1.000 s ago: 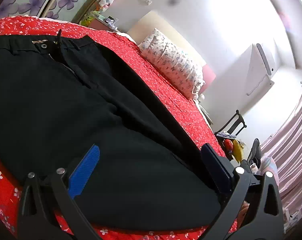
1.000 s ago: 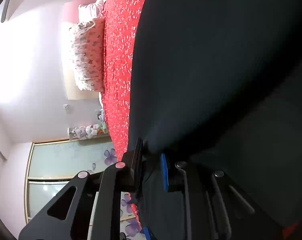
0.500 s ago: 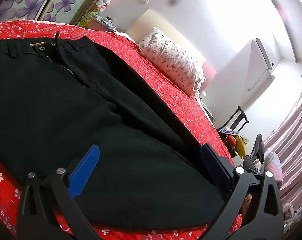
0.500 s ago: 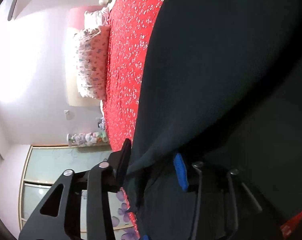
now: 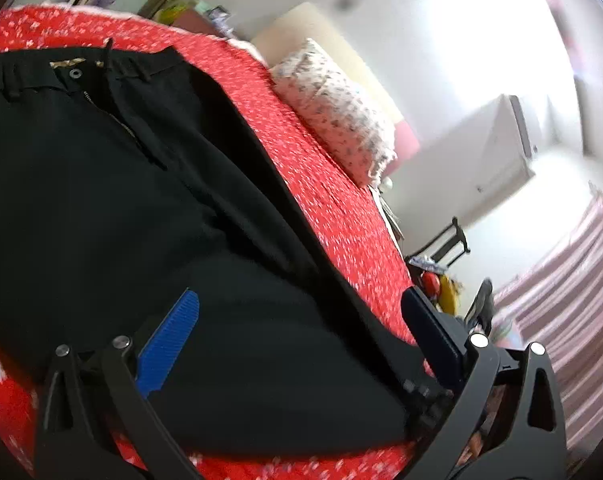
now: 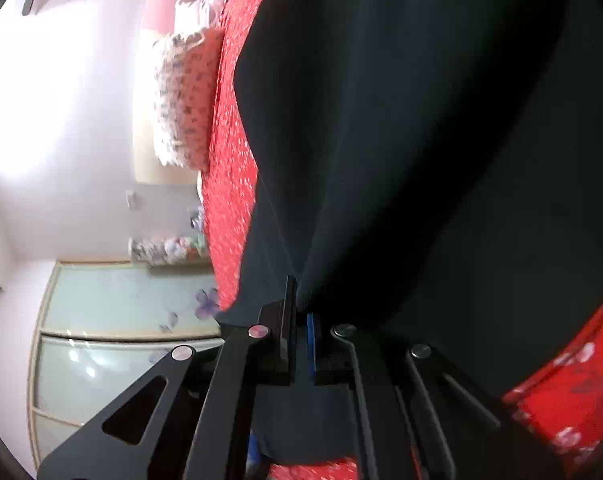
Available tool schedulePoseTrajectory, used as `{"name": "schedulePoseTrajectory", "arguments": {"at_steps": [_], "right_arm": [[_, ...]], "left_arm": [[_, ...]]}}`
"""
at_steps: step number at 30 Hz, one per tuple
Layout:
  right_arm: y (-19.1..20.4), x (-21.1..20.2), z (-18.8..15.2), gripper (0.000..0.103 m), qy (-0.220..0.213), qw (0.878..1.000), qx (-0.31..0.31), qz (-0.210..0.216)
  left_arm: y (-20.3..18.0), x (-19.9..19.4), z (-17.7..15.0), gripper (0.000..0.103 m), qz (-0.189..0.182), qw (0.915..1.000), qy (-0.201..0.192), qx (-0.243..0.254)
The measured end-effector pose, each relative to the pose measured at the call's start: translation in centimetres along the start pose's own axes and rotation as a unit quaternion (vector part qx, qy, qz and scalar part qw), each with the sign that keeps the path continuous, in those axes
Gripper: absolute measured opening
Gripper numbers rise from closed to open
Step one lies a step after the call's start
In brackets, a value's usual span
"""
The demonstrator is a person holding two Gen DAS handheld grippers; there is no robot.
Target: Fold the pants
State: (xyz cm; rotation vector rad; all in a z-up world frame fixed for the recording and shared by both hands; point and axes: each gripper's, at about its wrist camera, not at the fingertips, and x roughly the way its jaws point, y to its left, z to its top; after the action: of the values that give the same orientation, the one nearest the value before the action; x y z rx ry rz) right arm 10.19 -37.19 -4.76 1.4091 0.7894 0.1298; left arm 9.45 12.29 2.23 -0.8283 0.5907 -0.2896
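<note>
Black pants [image 5: 101, 200] lie spread on a red flowered bedspread [image 5: 321, 184], waistband with button at the far left. My left gripper [image 5: 301, 312] is open, its blue pads wide apart just above the pants near a leg's lower part, holding nothing. In the right wrist view the pants [image 6: 421, 140] fill most of the frame. My right gripper [image 6: 299, 312] is shut on a fold of the black fabric, which rises from between its pads.
A flowered pillow [image 5: 337, 112] lies at the bed's head. A black chair [image 5: 449, 240] with clutter stands beyond the bed, pink striped curtains [image 5: 561, 304] to the right. A sliding wardrobe [image 6: 113, 320] with flower decals stands behind.
My right gripper opened briefly, then closed tight on a fold of the pants. My left gripper stayed open and drifted slightly; the view is blurred by motion.
</note>
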Motion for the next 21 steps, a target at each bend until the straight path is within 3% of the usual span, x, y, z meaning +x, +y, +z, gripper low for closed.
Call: {"name": "schedulePoseTrajectory", "arguments": {"at_steps": [8,13,16,18,21], "right_arm": [[0.4,0.1,0.5,0.003,0.017,0.999,-0.025,-0.019],[0.9,0.3,0.7,0.003,0.027,0.998,-0.053,-0.03],[1.3,0.4,1.1,0.002,0.034,0.996,-0.074,-0.04],[1.5,0.6,1.2,0.002,0.037,0.995,-0.08,-0.042],[2.0,1.3,1.3,0.002,0.04,0.994,-0.093,-0.049]], "left_arm": [[-1.9,6.3,9.7,0.101,0.116,0.9929,0.01,0.023],[-1.8,13.8,15.3,0.101,0.196,0.9793,0.048,0.001],[-1.1,18.3,17.9,0.1,0.269,0.961,0.062,-0.003],[-0.3,21.0,19.3,0.093,0.331,0.9411,0.068,0.005],[0.8,24.0,20.3,0.083,0.382,0.9213,0.074,0.005]]}}
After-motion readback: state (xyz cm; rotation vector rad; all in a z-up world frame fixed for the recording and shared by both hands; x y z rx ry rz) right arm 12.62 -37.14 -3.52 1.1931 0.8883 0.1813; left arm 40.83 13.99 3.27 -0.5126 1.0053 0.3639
